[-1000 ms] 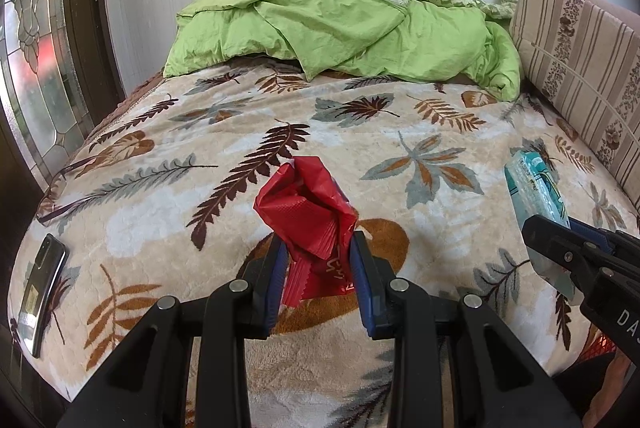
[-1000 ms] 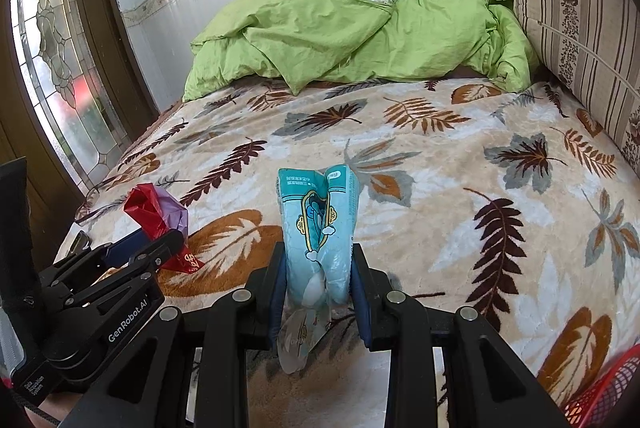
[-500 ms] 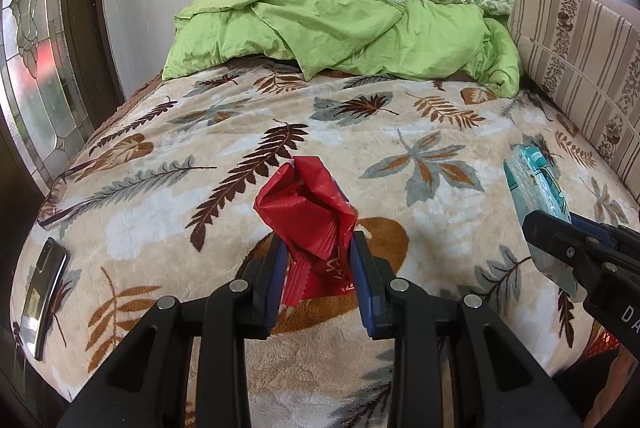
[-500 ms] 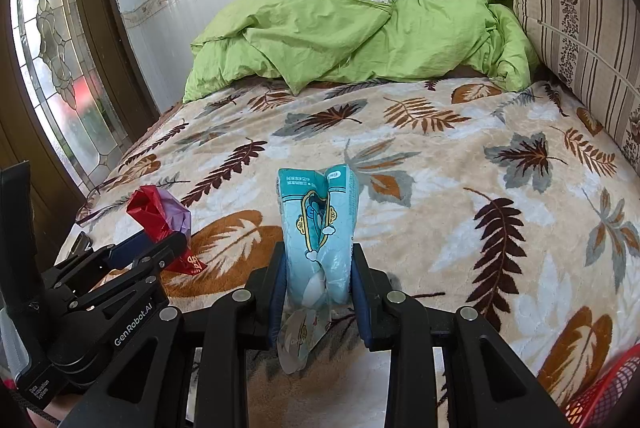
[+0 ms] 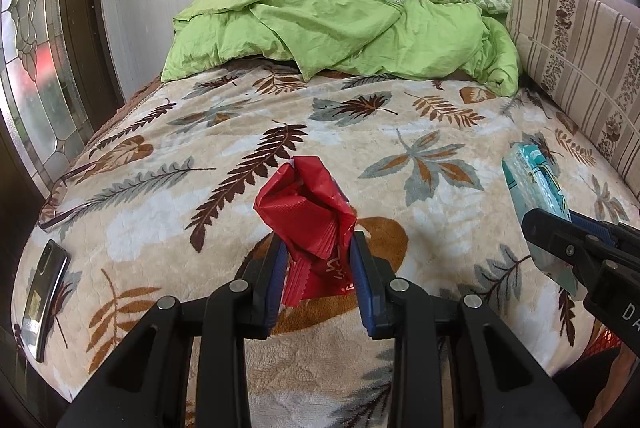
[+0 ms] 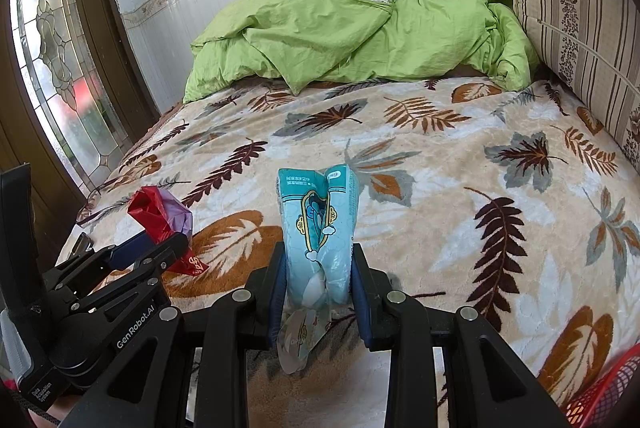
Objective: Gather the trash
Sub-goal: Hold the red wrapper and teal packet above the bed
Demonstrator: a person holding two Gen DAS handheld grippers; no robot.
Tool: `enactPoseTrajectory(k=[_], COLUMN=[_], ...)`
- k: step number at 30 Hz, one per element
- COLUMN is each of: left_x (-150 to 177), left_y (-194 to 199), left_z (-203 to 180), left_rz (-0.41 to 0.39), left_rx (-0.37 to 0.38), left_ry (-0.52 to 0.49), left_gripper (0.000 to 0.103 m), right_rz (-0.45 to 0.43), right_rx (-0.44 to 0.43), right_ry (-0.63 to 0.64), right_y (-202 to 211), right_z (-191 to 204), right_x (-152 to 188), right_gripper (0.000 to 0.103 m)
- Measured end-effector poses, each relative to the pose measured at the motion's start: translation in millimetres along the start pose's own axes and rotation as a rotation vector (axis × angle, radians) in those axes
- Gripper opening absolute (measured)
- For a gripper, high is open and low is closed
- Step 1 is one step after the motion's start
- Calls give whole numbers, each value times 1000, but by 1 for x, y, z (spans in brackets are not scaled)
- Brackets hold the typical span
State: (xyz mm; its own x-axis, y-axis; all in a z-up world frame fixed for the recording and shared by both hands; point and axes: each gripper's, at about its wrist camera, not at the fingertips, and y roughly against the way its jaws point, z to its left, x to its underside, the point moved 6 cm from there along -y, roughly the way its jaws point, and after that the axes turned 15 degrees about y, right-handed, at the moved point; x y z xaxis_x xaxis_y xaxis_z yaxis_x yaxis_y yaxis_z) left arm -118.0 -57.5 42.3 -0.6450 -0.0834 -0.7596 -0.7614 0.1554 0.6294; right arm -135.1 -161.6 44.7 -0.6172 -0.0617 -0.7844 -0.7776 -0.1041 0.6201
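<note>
The left claw (image 5: pixel 318 270) is clamped on a crumpled red wrapper (image 5: pixel 308 216), which sticks up from between its blue pads above a leaf-patterned blanket (image 5: pixel 420 116). To its right, the right claw (image 6: pixel 318 274) grips a pale blue packet (image 6: pixel 320 224) upright, a loose flap hanging below its pads. A dark phone (image 5: pixel 44 294) lies on the blanket far left of the left claw. Beyond both claws lies a rumpled green duvet (image 6: pixel 344 32). A red basket's (image 6: pixel 608 394) edge shows at the right claw's lower right.
</note>
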Motion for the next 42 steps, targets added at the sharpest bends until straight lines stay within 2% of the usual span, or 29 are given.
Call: enactPoseTrajectory(k=[42], left_x=[7], left_y=[3], left_z=[-15], left_rz=[-2], left_rx=[2], left_ry=[-20], left_gripper=[30], right_rz=[-4], right_rx=[-10], right_ry=[-25], right_y=[6], right_z=[1], right_x=[1], right_gripper=[31])
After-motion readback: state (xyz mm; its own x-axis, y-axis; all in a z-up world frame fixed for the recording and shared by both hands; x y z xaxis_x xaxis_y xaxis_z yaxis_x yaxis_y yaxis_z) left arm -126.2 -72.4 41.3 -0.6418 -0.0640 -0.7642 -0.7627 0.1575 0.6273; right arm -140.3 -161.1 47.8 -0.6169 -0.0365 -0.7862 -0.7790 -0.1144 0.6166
